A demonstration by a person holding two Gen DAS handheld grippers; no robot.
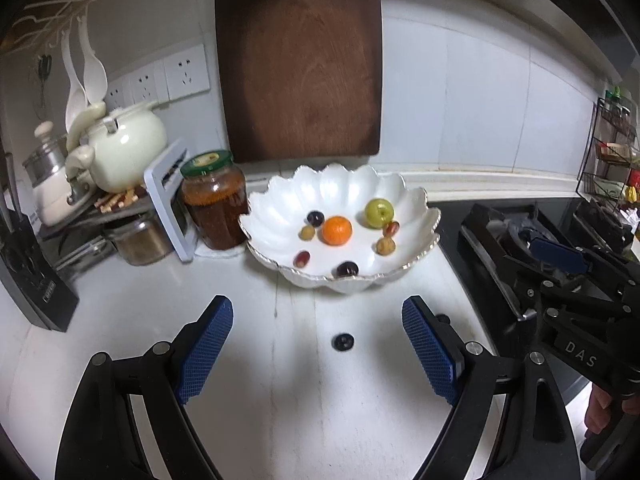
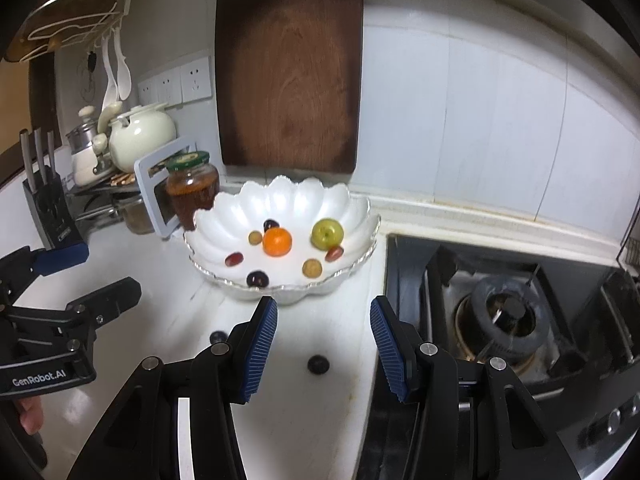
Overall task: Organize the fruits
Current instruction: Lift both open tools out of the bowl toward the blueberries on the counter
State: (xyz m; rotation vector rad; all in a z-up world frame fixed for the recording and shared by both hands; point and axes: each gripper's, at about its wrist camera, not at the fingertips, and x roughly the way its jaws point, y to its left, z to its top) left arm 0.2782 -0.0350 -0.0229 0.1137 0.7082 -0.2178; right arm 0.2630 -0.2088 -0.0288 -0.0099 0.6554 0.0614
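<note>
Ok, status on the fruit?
Left gripper open over one dark grape. Right gripper open over the other grape. Bowl holds the rest. Nothing in the way.

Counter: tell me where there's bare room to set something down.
Bare: the white counter in front of the bowl, apart from two dark grapes. Crowded: left by the jar and knife block; stove on the right.

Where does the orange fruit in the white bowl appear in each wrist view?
Left wrist view: the orange fruit sits near the picture's middle, in the white bowl.
Right wrist view: the orange fruit lies left of the middle, in the bowl.
Shared landmark: the green apple, to its right in both.
</note>
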